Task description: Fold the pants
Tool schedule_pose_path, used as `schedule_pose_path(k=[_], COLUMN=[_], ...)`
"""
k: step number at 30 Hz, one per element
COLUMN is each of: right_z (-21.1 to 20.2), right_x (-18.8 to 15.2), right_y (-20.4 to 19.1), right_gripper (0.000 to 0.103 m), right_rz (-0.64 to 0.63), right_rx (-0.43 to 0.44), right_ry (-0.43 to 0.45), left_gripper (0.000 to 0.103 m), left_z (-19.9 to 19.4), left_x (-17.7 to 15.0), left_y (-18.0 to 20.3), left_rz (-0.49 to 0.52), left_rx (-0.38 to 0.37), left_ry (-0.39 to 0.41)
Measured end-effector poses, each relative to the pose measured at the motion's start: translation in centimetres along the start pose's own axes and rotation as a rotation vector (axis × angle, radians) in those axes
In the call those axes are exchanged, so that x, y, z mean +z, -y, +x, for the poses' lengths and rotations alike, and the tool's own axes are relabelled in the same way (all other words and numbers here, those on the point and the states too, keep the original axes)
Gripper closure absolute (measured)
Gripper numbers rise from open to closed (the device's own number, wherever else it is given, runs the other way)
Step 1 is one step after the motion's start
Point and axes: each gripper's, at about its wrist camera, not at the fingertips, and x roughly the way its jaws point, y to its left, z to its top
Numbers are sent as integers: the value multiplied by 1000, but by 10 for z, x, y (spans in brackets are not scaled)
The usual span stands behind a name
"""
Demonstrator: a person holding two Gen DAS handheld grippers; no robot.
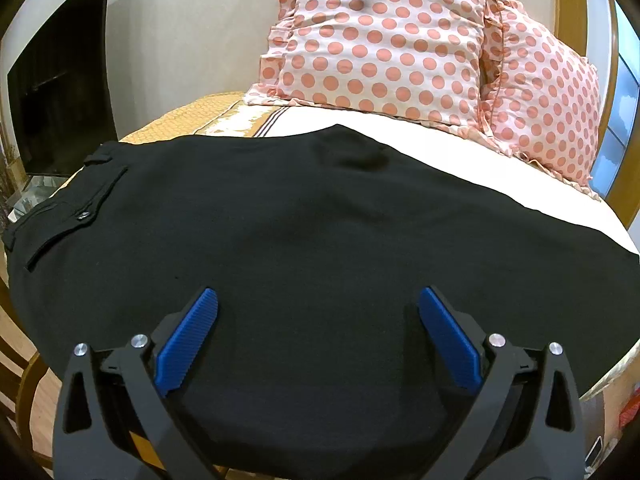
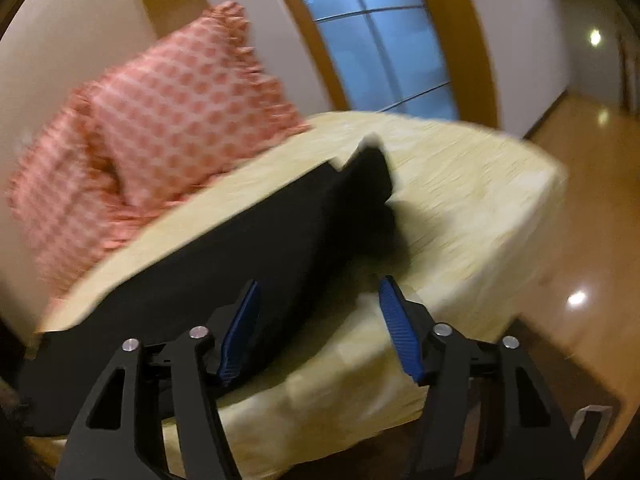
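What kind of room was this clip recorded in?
Most likely a bedroom: black pants lie spread on a bed, with two polka-dot pillows at the wall and a dark TV screen beside it.

Warm, dim indoor light. Left wrist view is sharp; right wrist view is motion-blurred throughout. Ceiling lights glare off the glossy floor at 3 o'clock. Fisheye bending and dark corners frame both.

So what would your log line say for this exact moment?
pants: flat on bed | left gripper: open, above pants | right gripper: open, near leg end | pillows: behind
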Motion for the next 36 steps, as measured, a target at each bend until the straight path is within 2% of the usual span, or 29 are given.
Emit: schedule_pose_path(k=[2,4,8,9,12,15,20,23,27,29,31,33,34,36], right_z=[4,6,14,16,20,10,1,3,17,33,49,67,70,70], right_x=[-2,1,13,15,19,26,45,40,-9,-59,-105,-137,-142,-142], right_y=[-6,3,31,35,39,19,-69,-164,-279,-331,-358,-367,-367,-367], right_gripper=[45,55,68,78,96,97,97,97,97,97,98,98,98,98], right_rz=[-6,50,224,238,257,193,1,-167,-397,-532,-647,-694,-687,-684], right_rx=[-3,-21,-16,-23,-19,10,169,371,601,690,688,655,646,633], right_ry=[15,43,86,86,79,108,129,95,-47,-191,-307,-410,-427,-410], left_gripper=[2,2,2,2,2,2,2,2,2,2,2,2,2,2], left_z=[0,0,-1,-1,-2,-3,-2,-3,-4,-4,-6,-10,-12,-23], left_x=[0,-1,-2,-2,-3,-6,-7,-7,-8,-7,-7,-5,-4,-3], left_y=[0,1,-3,-4,-4,-2,0,-2,-3,-4,-6,-11,-13,-22], left_rz=[1,4,-6,-11,-9,7,9,-4,-17,-28,-40,-60,-70,-100], left_rx=[2,8,-14,-20,-26,-25,-19,-28,-30,-36,-47,-78,-91,-110], left_ry=[1,1,10,14,26,40,47,55,63,65,65,58,57,76])
